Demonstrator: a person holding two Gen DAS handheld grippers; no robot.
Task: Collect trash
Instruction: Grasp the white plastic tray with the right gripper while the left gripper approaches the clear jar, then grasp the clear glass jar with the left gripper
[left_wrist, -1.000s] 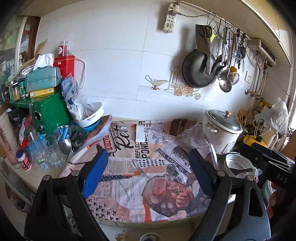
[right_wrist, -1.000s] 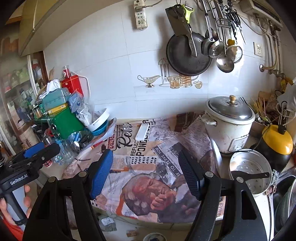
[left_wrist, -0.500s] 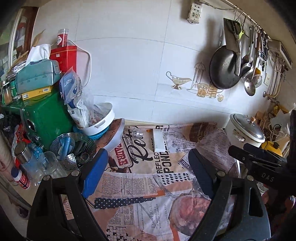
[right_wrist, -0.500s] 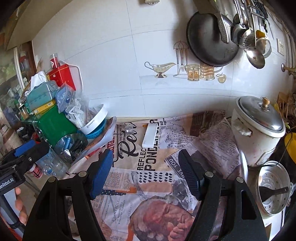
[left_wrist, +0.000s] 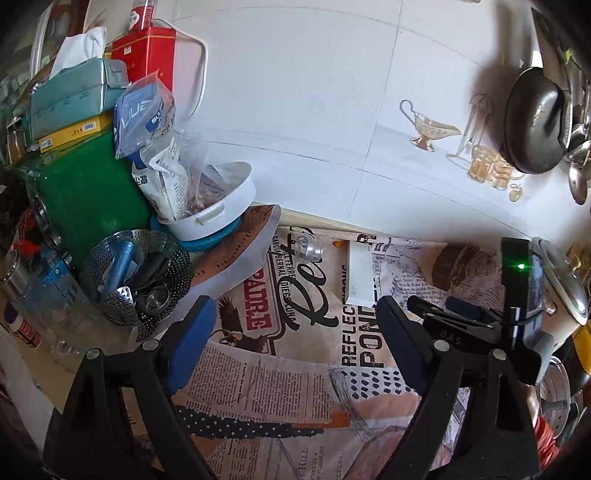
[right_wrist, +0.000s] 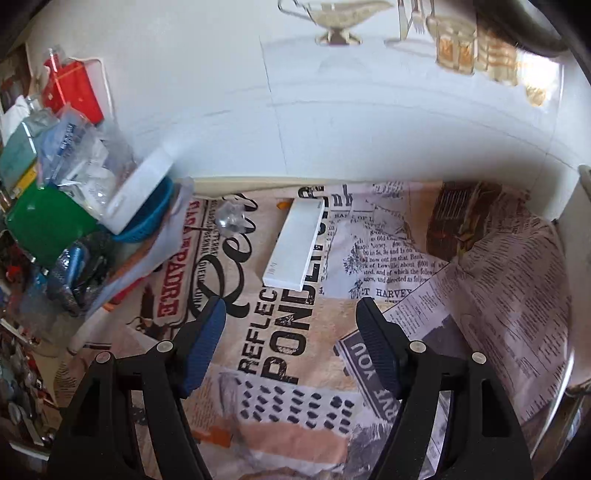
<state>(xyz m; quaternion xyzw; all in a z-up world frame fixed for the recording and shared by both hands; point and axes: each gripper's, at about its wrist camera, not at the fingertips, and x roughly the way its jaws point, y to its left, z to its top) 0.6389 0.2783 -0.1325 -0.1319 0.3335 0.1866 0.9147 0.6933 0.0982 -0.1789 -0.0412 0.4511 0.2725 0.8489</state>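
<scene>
A long white box (right_wrist: 295, 243) lies on the newspaper-print cloth (right_wrist: 280, 354) near the back wall; it also shows in the left wrist view (left_wrist: 360, 275). A small clear plastic cup (right_wrist: 231, 219) lies on its side left of the box, and in the left wrist view (left_wrist: 308, 249). A tiny orange scrap (right_wrist: 282, 204) sits by the box's far end. My right gripper (right_wrist: 291, 328) is open and empty, just in front of the box. My left gripper (left_wrist: 295, 325) is open and empty, hovering short of the cup and box. The right gripper's body (left_wrist: 480, 325) shows at the left view's right.
A white dish on a blue bowl (left_wrist: 218, 206), a plastic bag (left_wrist: 155, 147), a green box (left_wrist: 85, 192), a metal strainer (left_wrist: 136, 280) and bottles crowd the left. A rice cooker (left_wrist: 565, 288) stands at the right. A black pan (left_wrist: 535, 122) hangs on the tiled wall.
Both grippers have moved forward and down toward the back of the counter. The box and cup are now much closer. Both stay open.
</scene>
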